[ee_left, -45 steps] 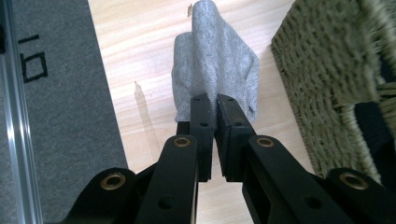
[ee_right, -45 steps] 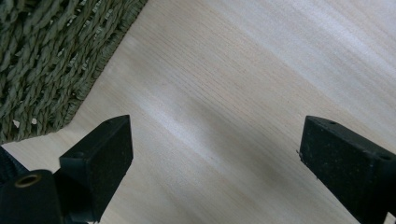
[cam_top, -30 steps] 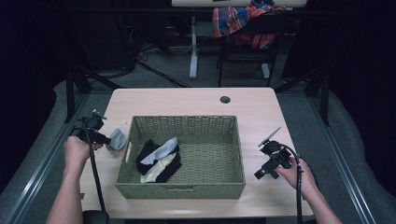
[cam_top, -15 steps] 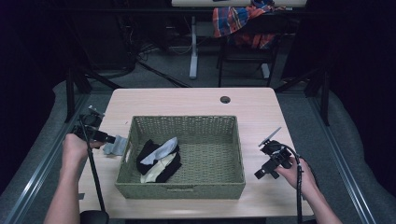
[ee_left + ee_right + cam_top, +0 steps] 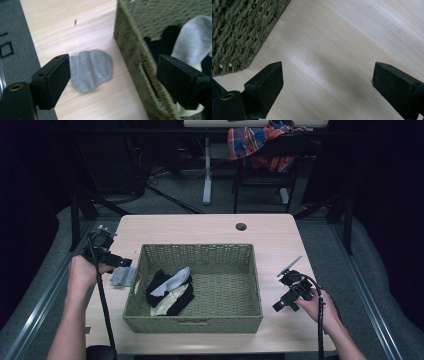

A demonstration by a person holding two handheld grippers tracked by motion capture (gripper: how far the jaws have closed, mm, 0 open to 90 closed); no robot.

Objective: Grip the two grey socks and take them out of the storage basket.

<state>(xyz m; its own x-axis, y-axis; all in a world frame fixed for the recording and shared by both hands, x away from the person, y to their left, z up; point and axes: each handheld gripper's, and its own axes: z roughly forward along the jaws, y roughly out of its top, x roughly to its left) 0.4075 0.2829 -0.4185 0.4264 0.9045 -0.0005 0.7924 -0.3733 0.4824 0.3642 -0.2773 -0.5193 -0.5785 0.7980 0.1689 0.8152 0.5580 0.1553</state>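
hiding behind left fingers [image 5: 52, 82], grey sock's [image 5: 91, 70] edge

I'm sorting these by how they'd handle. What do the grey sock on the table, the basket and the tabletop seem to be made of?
Small grey sock: soft knit fabric by the look, matte, limp and rumpled.
Olive-green rectangular woven basket: twisted fibre strands, perhaps seagrass or paper cord; the coarse plaited weave shows.
Pale wood-look tabletop: fine straight grain with a soft sheen, likely laminate rather than solid wood.

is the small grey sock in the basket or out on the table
Out: the grey sock lies flat on the table, left of the basket, under the open left gripper.
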